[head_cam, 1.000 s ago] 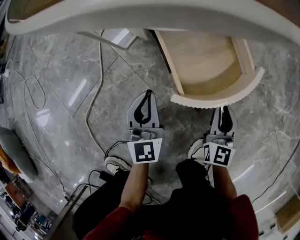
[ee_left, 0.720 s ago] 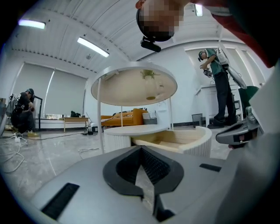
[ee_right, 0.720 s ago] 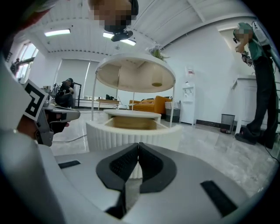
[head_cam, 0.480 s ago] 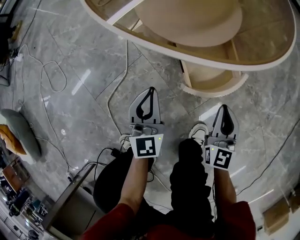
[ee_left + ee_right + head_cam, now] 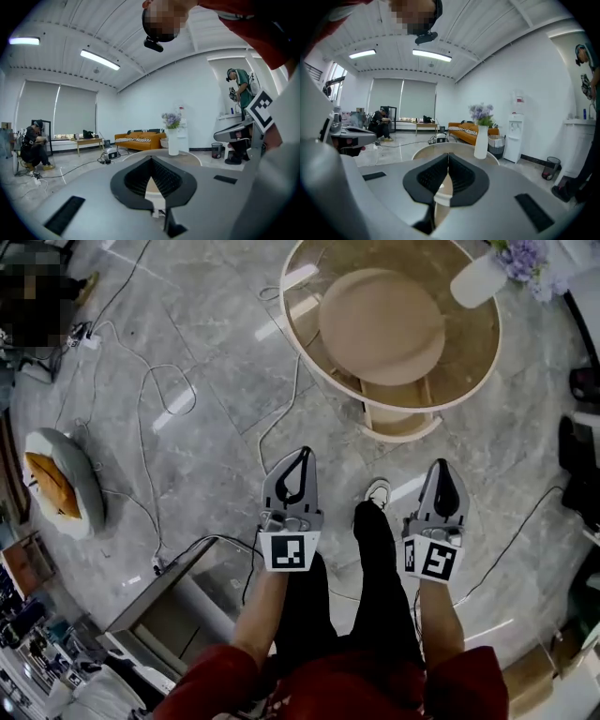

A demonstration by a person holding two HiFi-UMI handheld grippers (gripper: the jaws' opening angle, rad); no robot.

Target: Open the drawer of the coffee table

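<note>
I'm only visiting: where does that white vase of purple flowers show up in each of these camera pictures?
Head view: the vase is at the top right, on the far edge of the coffee table.
Left gripper view: the vase is just right of centre, above the jaws.
Right gripper view: the vase is right of centre, above the jaws.
Shared landmark: the round coffee table under the vase, seen in all three views.

Both grippers held out ahead, side by side, jaws closed.
The left gripper point(image 5: 299, 457) and the right gripper point(image 5: 444, 468) point forward and stand apart, each empty with its jaws together at the tips. The bare left forearm point(image 5: 262, 610) and right forearm point(image 5: 435, 615) run back into red sleeves point(image 5: 211, 685).
</note>
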